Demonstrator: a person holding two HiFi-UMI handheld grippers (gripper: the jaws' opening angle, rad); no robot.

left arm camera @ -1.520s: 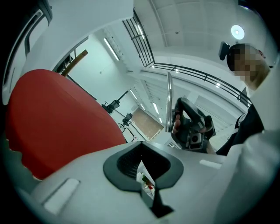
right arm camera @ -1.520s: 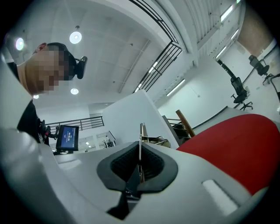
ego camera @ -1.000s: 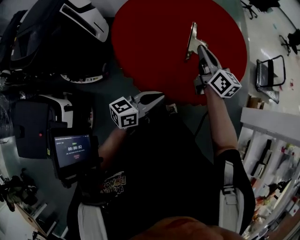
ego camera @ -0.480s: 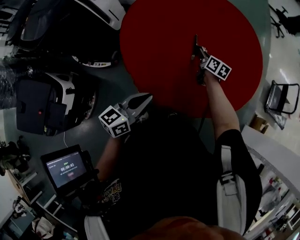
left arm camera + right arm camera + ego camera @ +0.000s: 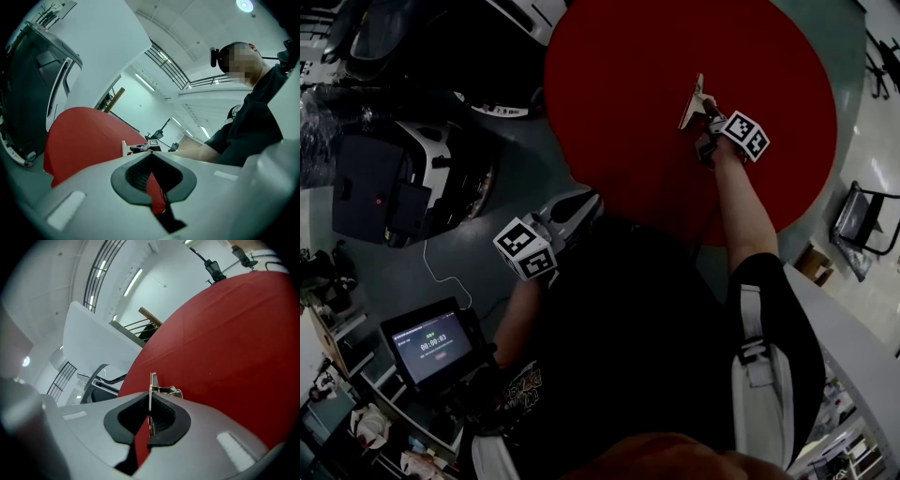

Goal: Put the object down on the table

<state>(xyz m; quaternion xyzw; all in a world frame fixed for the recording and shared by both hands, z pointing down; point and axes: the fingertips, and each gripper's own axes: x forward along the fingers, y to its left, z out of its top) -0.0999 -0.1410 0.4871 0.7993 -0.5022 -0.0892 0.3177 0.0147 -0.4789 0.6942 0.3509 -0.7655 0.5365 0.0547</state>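
While the right claw (image 5: 705,111) pinches the thin metal piece (image 5: 693,99) tight at the middle of the red table (image 5: 619,112), letting go is left to do; the left claw (image 5: 581,208) hangs closed and empty by the table's edge.

We see the round red table (image 5: 609,75) matt and smooth, the thin pale metal bracket (image 5: 693,99) dully shiny, the right gripper (image 5: 150,397) smooth grey plastic with ribbed black pads (image 5: 162,418).

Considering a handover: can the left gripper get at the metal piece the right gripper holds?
Probably: only bare red table lies between left gripper and metal piece, though its jaws are shut.
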